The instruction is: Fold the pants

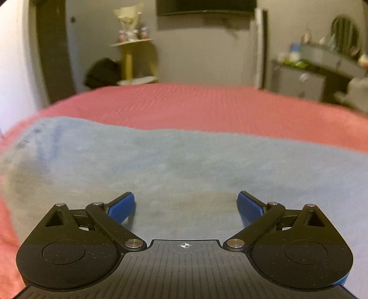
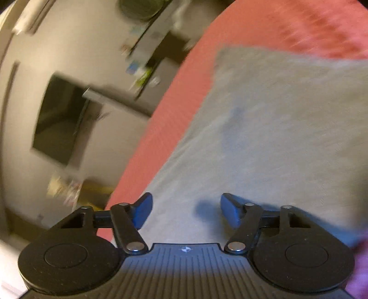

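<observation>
Light blue-grey pants (image 1: 184, 161) lie flat across a red bedspread (image 1: 207, 105). In the left wrist view my left gripper (image 1: 186, 204) hovers just over the cloth with its blue pads spread wide and nothing between them. The right wrist view is tilted and blurred; there the same pants (image 2: 276, 128) spread up and to the right. My right gripper (image 2: 186, 210) stands open above the cloth near its left edge, and its pads grip nothing. One blue fingertip (image 2: 143, 207) sits over the border of pants and bedspread.
Red bedspread (image 2: 184, 96) surrounds the pants on all sides. Beyond the bed stand a yellow side table (image 1: 133, 57), a dark bag (image 1: 103, 71) on the floor, a wall-mounted screen (image 1: 204, 7) and a cluttered dresser (image 1: 322, 64).
</observation>
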{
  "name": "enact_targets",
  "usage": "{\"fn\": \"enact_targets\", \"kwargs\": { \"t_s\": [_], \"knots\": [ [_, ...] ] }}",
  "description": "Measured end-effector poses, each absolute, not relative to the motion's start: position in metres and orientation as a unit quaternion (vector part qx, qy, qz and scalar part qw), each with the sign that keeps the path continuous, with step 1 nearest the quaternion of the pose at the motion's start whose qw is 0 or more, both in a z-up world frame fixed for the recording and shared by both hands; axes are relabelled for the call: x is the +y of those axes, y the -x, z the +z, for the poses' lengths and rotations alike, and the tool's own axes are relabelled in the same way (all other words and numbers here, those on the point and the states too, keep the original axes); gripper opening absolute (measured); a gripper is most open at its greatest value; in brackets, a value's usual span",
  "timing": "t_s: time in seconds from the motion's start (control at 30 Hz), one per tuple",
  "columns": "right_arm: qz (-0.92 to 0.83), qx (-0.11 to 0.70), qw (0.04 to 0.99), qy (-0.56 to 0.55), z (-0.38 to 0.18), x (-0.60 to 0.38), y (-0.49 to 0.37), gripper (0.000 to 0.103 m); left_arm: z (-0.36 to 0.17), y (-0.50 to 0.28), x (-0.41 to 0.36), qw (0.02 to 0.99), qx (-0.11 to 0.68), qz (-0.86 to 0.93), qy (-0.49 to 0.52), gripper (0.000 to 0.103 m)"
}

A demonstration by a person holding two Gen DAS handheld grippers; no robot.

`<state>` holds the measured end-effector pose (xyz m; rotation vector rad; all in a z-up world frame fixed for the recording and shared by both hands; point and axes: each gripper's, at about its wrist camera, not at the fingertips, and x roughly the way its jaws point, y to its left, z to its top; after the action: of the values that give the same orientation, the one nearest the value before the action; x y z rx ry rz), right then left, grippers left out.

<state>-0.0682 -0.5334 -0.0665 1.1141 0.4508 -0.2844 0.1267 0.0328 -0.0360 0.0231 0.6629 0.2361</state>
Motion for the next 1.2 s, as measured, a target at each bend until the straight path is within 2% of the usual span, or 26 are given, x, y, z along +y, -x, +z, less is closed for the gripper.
{"fn": "enact_targets", "kwargs": {
  "t_s": [0.07, 0.2, 0.3, 0.5, 0.57, 0.6, 0.63, 0.73, 0.97, 1.03, 1.1, 1.2],
  "knots": [
    [-0.198, 0.189, 0.794, -0.543, -0.060, -0.549, 0.090, 0.056, -0.036, -0.128, 0.042, 0.934, 0.328, 0.143, -0.005, 0.101],
    [-0.279, 0.161, 0.780, -0.537, -0.043, -0.563, 0.147, 0.055, -0.031, -0.126, 0.058, 0.924, 0.336, 0.178, 0.037, 0.100],
    [-0.300, 0.153, 0.774, -0.536, -0.037, -0.574, 0.185, 0.051, -0.027, -0.118, 0.054, 0.924, 0.351, 0.140, 0.067, 0.100],
    [-0.313, 0.173, 0.752, -0.554, -0.059, -0.563, 0.186, 0.048, -0.022, -0.094, 0.029, 0.920, 0.381, 0.048, 0.075, 0.100],
    [-0.318, 0.167, 0.750, -0.556, -0.062, -0.557, 0.182, 0.041, -0.023, -0.088, 0.026, 0.920, 0.384, 0.033, 0.066, 0.100],
    [-0.319, 0.165, 0.753, -0.552, -0.061, -0.555, 0.178, 0.029, -0.025, -0.089, 0.024, 0.921, 0.384, 0.029, 0.059, 0.100],
    [-0.319, 0.166, 0.759, -0.543, -0.058, -0.554, 0.170, 0.024, -0.026, -0.089, 0.022, 0.922, 0.383, 0.025, 0.050, 0.100],
    [-0.319, 0.167, 0.781, -0.511, -0.050, -0.553, 0.157, 0.018, -0.028, -0.090, 0.022, 0.924, 0.379, 0.026, 0.045, 0.100],
    [-0.311, 0.194, 0.827, -0.426, -0.033, -0.541, 0.134, 0.021, -0.032, -0.093, 0.011, 0.927, 0.372, -0.003, 0.048, 0.100],
    [-0.314, 0.220, 0.815, -0.434, -0.042, -0.544, 0.129, 0.026, -0.033, -0.092, 0.006, 0.929, 0.370, -0.004, 0.033, 0.100],
    [-0.310, 0.226, 0.800, -0.462, -0.051, -0.551, 0.127, 0.025, -0.034, -0.091, 0.003, 0.930, 0.368, -0.008, 0.023, 0.100],
    [-0.320, 0.209, 0.803, -0.457, -0.048, -0.549, 0.129, 0.010, -0.033, -0.091, 0.003, 0.929, 0.368, -0.010, 0.027, 0.100]
  ]
}}
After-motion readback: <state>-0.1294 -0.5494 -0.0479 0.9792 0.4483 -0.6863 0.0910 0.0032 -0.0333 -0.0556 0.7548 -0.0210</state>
